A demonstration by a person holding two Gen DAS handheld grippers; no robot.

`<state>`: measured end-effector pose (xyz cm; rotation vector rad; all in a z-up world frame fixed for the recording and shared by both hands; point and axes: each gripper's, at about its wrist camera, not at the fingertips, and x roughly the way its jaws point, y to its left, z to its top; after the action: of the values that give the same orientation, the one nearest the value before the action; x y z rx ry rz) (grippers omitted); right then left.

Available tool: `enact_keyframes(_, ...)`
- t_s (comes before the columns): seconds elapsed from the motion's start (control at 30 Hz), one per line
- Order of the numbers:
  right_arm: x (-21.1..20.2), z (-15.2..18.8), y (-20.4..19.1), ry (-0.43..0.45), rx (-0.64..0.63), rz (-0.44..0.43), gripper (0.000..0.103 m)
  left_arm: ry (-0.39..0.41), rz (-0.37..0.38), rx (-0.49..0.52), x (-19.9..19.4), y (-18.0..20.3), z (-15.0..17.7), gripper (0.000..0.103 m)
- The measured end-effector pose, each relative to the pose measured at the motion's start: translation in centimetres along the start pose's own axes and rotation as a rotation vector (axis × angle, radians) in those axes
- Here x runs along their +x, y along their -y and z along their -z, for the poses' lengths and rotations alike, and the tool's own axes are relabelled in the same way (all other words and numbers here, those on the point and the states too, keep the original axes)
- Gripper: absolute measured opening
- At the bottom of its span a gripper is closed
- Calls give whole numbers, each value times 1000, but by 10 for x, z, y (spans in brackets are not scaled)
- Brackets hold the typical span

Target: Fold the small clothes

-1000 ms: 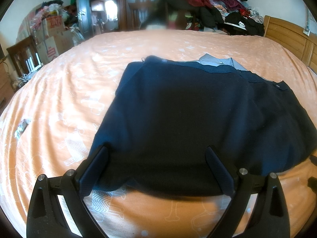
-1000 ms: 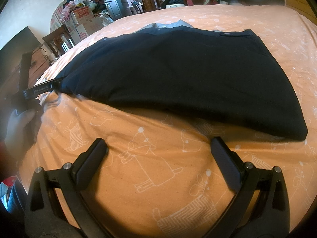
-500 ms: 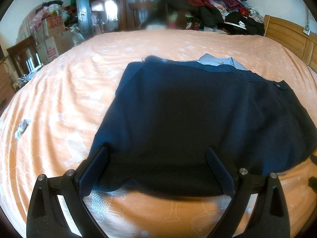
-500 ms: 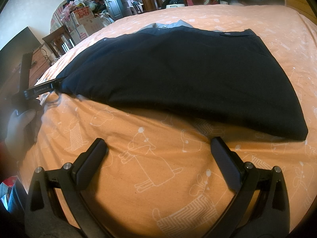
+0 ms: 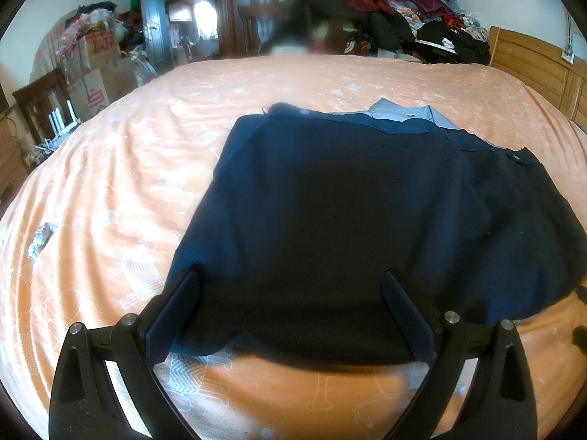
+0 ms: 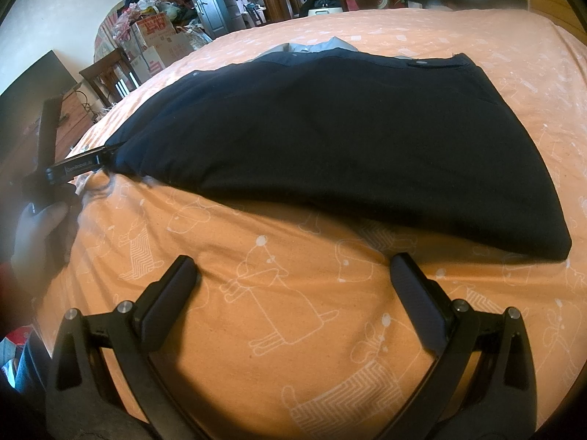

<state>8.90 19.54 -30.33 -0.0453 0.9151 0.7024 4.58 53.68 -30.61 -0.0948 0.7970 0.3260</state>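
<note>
The dark navy knitted garment [image 5: 367, 220] lies flat on the orange bed sheet with white animal drawings [image 5: 110, 183], and a grey collar [image 5: 403, 113] shows at its far edge. Your left hand-held gripper [image 5: 290, 304] has its fingers wide apart over the near hem, I think ready to take it. Your right hand-held gripper [image 6: 293, 282] is also spread, over bare sheet just beside the garment.

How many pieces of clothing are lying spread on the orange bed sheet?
2: a dark navy garment laid flat mid-bed, and a light grey-blue garment peeking from under its far edge. More may be hidden underneath.
</note>
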Motion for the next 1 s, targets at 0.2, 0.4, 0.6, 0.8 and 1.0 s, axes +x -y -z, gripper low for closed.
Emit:
enact_keyframes(0.2, 2, -3, -5, 5, 2, -5, 103, -1, -5, 6, 3, 0, -2, 101)
enact_keyframes(0.4, 6, -4, -10, 8, 5, -9, 103, -1, -7, 7, 4, 0, -2, 101)
enact_keyframes(0.6, 5, -1, -7, 9, 6, -9, 103, -1, -8, 8, 3, 0, -1, 101)
enact_keyframes(0.8, 5, -1, -7, 9, 6, -9, 103, -1, -7, 8, 3, 0, -1, 101)
enact_keyframes(1.0, 5, 0, -6, 11, 7, -10, 103, 0, -9, 9, 2, 1, -1, 101)
